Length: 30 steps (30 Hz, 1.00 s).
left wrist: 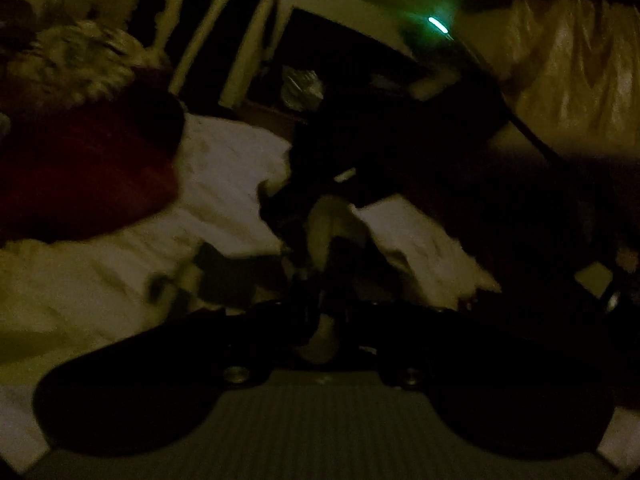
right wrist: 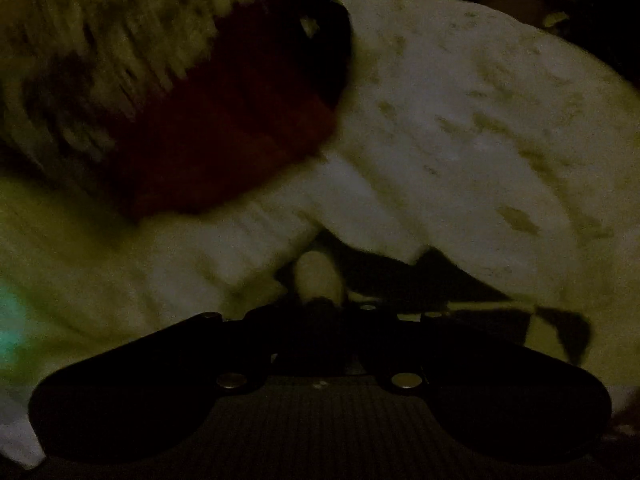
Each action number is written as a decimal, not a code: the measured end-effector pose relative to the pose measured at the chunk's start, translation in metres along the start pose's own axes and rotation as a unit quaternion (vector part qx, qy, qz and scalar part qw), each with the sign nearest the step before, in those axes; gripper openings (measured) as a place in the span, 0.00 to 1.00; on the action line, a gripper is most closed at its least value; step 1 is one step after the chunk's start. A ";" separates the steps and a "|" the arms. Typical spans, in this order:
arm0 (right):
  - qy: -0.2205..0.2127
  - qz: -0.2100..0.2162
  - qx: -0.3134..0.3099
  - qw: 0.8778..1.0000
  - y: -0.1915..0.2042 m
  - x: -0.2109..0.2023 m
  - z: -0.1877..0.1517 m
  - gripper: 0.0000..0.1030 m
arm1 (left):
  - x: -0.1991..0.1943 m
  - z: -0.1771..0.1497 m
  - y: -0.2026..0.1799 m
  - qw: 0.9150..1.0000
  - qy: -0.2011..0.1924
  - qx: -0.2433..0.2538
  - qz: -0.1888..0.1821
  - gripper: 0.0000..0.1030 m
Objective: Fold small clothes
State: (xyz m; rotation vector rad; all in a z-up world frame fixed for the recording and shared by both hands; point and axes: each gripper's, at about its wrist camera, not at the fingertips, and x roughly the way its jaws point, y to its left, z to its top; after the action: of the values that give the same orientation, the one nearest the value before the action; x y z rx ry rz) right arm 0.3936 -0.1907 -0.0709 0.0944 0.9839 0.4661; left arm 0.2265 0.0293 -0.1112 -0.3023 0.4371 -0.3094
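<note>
Both views are dim and blurred. The left gripper [left wrist: 324, 280] looks pressed together on a fold of the pale garment [left wrist: 224, 168], which lies spread on the bed just beside a dark red cushion [left wrist: 80, 168]. The right gripper [right wrist: 320, 280] pinches another pale edge [right wrist: 316, 272], probably the same garment. Both corners should rise level, keeping the cloth taut, before folding across.
</note>
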 end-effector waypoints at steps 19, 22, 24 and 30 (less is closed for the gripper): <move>-0.123 0.047 0.022 0.991 0.021 0.019 -0.007 0.99 | -0.022 0.004 0.100 0.981 0.074 -0.142 0.105 0.76; -0.130 0.073 -0.002 0.989 0.012 -0.015 -0.024 0.96 | -0.032 0.014 0.082 0.991 0.050 -0.097 0.081 0.75; -0.124 0.051 -0.047 0.990 0.016 -0.028 -0.045 0.94 | -0.031 0.015 0.065 0.995 0.047 -0.050 0.076 0.71; -0.069 -0.007 -0.079 0.994 0.006 -0.010 -0.105 0.87 | 0.024 -0.013 0.050 0.984 0.130 0.012 0.123 0.68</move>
State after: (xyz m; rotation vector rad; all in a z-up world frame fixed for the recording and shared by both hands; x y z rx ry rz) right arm 0.3010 -0.2028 -0.1203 -0.0227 0.8087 0.5153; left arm 0.2523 0.0632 -0.1489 -0.1823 0.7213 -0.1123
